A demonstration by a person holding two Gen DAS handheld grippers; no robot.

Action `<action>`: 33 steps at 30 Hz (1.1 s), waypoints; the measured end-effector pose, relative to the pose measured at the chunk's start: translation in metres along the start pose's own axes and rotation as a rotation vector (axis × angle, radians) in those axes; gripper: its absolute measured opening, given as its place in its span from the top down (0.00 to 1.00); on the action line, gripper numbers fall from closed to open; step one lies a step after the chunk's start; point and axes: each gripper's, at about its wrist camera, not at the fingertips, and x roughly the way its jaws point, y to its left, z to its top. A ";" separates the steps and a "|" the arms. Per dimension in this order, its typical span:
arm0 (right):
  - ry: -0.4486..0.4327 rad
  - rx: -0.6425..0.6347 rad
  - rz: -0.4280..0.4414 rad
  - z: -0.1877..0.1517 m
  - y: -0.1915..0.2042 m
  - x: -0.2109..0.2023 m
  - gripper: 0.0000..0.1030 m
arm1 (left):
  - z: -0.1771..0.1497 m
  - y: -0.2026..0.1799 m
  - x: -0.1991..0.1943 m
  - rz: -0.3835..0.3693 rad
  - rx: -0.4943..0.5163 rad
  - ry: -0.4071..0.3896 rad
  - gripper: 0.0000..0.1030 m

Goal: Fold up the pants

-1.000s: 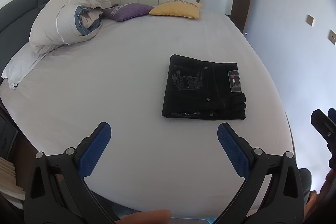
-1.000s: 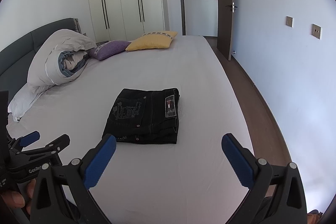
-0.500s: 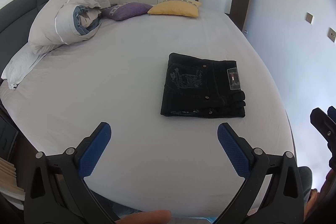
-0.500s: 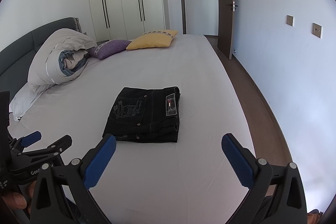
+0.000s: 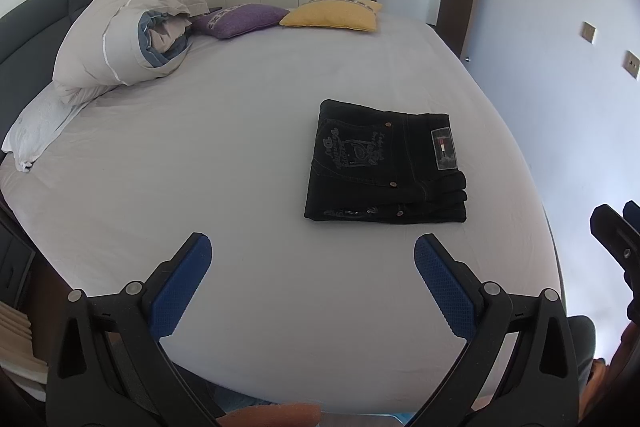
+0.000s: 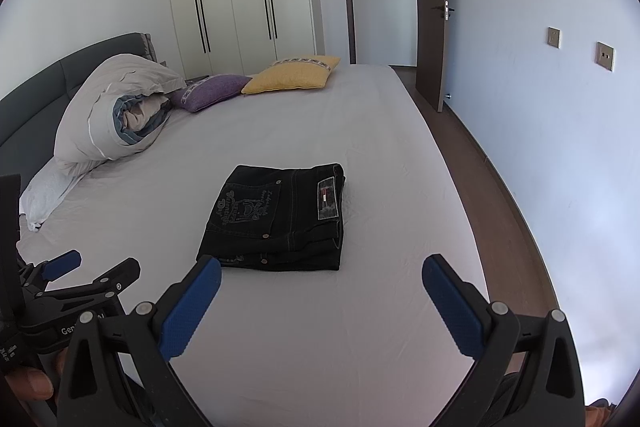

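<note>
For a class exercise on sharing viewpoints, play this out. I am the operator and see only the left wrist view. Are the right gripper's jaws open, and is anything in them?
Observer: In the right wrist view the right gripper has its jaws spread wide with nothing between them. The folded black denim pants lie ahead of the tips.
Operator: What is past the bed's right edge?
Observer: A strip of brown wood floor runs between the grey-sheeted bed and the wall.
Operator: Is the door open?
Observer: Yes, the dark brown door is swung open, showing a lit doorway.
</note>
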 end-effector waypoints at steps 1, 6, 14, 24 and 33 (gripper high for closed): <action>0.000 0.000 -0.001 0.000 0.000 0.000 0.00 | 0.000 0.000 0.000 0.000 0.000 0.000 0.00; 0.001 0.001 -0.001 0.000 0.000 0.000 0.00 | -0.001 0.000 0.000 0.001 0.002 0.000 0.00; 0.006 -0.002 0.002 -0.005 0.005 -0.002 0.00 | -0.001 0.000 0.001 0.002 0.003 0.001 0.00; 0.015 -0.005 0.005 -0.007 0.006 -0.002 0.00 | -0.002 0.002 0.001 -0.001 0.005 0.004 0.00; 0.021 -0.006 0.007 -0.007 0.004 0.001 0.00 | -0.002 0.002 0.001 0.002 0.009 0.002 0.00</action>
